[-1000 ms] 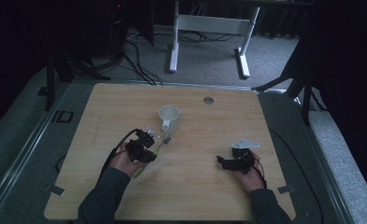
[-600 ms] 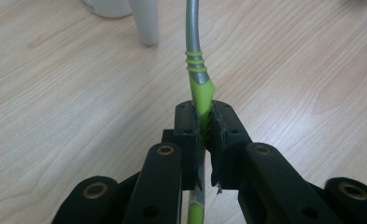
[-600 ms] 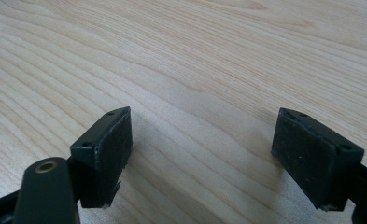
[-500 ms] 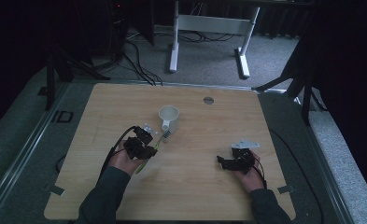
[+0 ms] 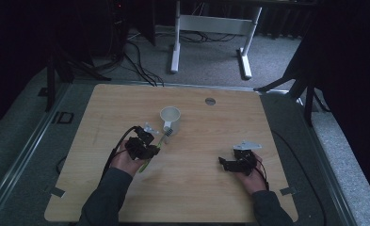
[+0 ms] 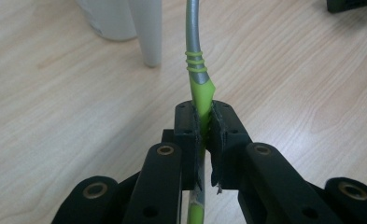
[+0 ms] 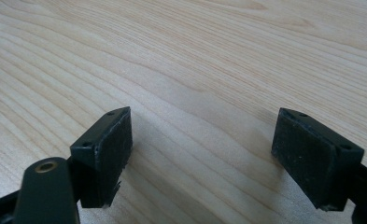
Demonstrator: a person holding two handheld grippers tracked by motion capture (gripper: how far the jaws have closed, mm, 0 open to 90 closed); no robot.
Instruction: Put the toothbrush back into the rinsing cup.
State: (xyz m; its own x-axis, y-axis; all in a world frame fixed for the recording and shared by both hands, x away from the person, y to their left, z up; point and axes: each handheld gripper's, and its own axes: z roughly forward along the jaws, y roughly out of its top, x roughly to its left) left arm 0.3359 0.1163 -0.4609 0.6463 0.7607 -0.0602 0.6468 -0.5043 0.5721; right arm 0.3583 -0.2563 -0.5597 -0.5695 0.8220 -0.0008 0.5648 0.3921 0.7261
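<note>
The fork [image 6: 197,70] has a green plastic handle with three thin green rings around a grey metal neck. In the left gripper view the handle runs between the two black jaws and the neck rises away from them toward a white mug [image 6: 120,18]. In the high view the fork [image 5: 160,141] lies on a slant just left of the middle of the table [image 5: 211,188], its tines close beside the mug [image 5: 170,117], whether touching I cannot tell, and its green end pokes out below the hand.

The left gripper [image 6: 201,126] is pinching the fork handle, its pads pressed against both sides of the green plastic. In the high view the left gripper [image 5: 147,143] sits low over the wood and points up and to the right toward the mug. The left hand [image 5: 128,157] wraps its body from behind, the forearm in a dark sleeve comes in from the bottom edge, and a black cable loops round its left side.

The right gripper [image 7: 202,140] has its jaws spread wide, with bare wood grain between the pads. In the high view the right gripper [image 5: 227,164] rests low at the right part of the table, well apart from fork and mug, and points left. The right hand [image 5: 248,172] holds it from the lower right, with a grey plate on top.

Near the far edge of the table sits a small round grey cap [image 5: 210,100]. Past the table, a white frame [image 5: 211,28] stands on grey carpet. I can read no brand, label or writing anywhere
</note>
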